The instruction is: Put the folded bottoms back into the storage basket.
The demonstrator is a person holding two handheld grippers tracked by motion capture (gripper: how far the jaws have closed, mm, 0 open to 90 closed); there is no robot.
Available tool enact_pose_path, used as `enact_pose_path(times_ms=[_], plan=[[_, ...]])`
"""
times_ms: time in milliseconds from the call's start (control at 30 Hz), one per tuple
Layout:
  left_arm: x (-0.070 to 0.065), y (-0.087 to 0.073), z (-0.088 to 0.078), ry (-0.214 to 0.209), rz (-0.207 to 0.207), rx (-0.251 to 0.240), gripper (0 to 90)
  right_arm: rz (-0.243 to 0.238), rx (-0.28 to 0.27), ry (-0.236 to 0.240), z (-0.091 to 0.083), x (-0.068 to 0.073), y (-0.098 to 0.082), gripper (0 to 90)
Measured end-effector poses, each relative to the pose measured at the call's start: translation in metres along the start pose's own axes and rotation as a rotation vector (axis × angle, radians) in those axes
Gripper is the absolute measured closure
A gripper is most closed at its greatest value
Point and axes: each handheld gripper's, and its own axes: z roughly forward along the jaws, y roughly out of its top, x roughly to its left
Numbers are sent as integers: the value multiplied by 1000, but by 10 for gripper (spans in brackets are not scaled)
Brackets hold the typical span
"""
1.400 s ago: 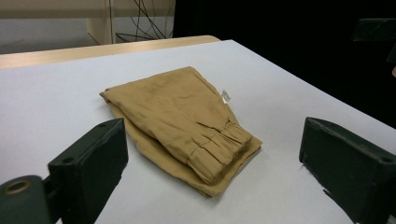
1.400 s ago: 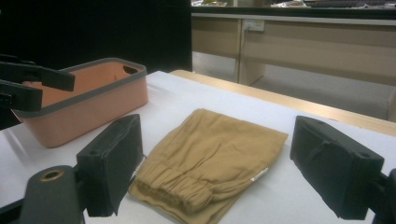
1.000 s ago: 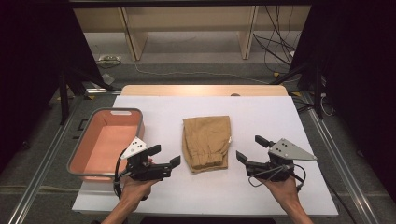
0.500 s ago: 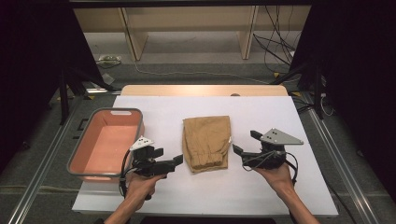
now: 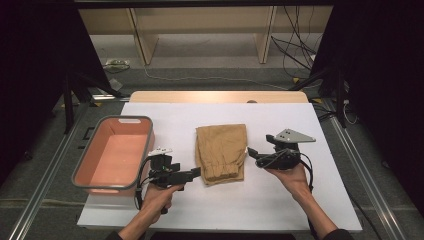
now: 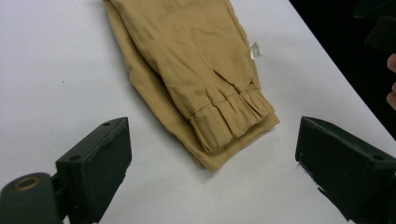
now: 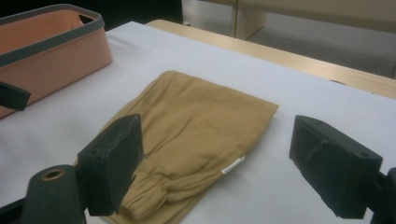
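A folded tan garment (image 5: 221,151) with gathered cuffs lies in the middle of the white table (image 5: 280,200). My left gripper (image 5: 196,172) is open at the garment's near left corner, its jaws spread wide before the cuffed end (image 6: 229,123). My right gripper (image 5: 251,152) is open just off the garment's right edge, and its own view looks across the tan cloth (image 7: 196,126) from close by. Neither gripper touches the garment.
A salmon-pink tub (image 5: 122,121) with a grey rim stands empty on the table's left side, also seen as the tub (image 7: 51,56) in the right gripper view. Wooden furniture legs and cables lie on the floor beyond the table's far edge.
Both grippers have moved inward toward the garment; the right one also went farther from the near edge, and the left one came up to the garment's near left corner.
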Motion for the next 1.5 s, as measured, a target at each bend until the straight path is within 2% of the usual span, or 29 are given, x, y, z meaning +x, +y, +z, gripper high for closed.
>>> enact_pose_path(times_ms=[267, 500, 1333, 1500], plan=[[-8, 0, 14, 12, 22, 39, 105, 10, 23, -9, 8, -9, 2, 187], [-8, 1, 21, 25, 9, 55, 110, 11, 37, -13, 14, -13, 2, 190], [-9, 4, 33, 49, -5, 83, 120, 44, 79, -17, 32, -26, 3, 192], [-10, 5, 36, 60, 8, 91, 121, 40, 83, -14, 36, -26, 3, 192]])
